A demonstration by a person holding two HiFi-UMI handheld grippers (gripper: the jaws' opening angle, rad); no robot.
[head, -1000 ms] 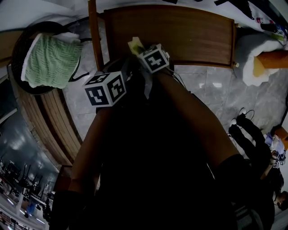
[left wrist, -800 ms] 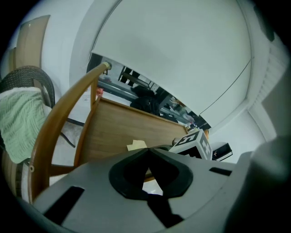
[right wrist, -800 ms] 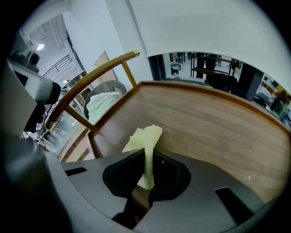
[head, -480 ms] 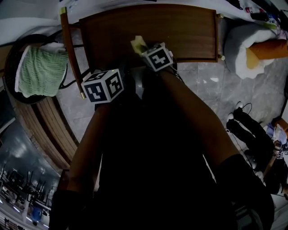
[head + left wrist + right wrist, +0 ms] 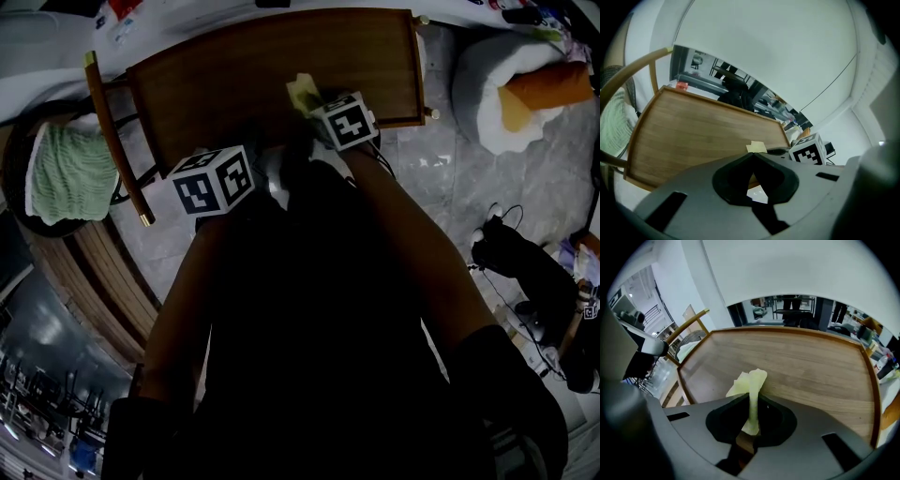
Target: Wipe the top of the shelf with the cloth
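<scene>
Right claw (image 5: 751,401) pinches the yellow cloth (image 5: 749,380), its tuft poking out just past the tips, over the near edge of the shelf top (image 5: 811,362). Left claw (image 5: 752,157) is closed on nothing, alongside. Wiping looks barely begun: nearly all the wood lies ahead.

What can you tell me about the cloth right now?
The cloth is a small, thin, pale yellow-green piece, crumpled into a narrow strip. The right tool pinches its lower end, jaws shut on it; the free end sticks out above the wooden shelf top, near its front edge. Whether it touches the wood is unclear.
</scene>
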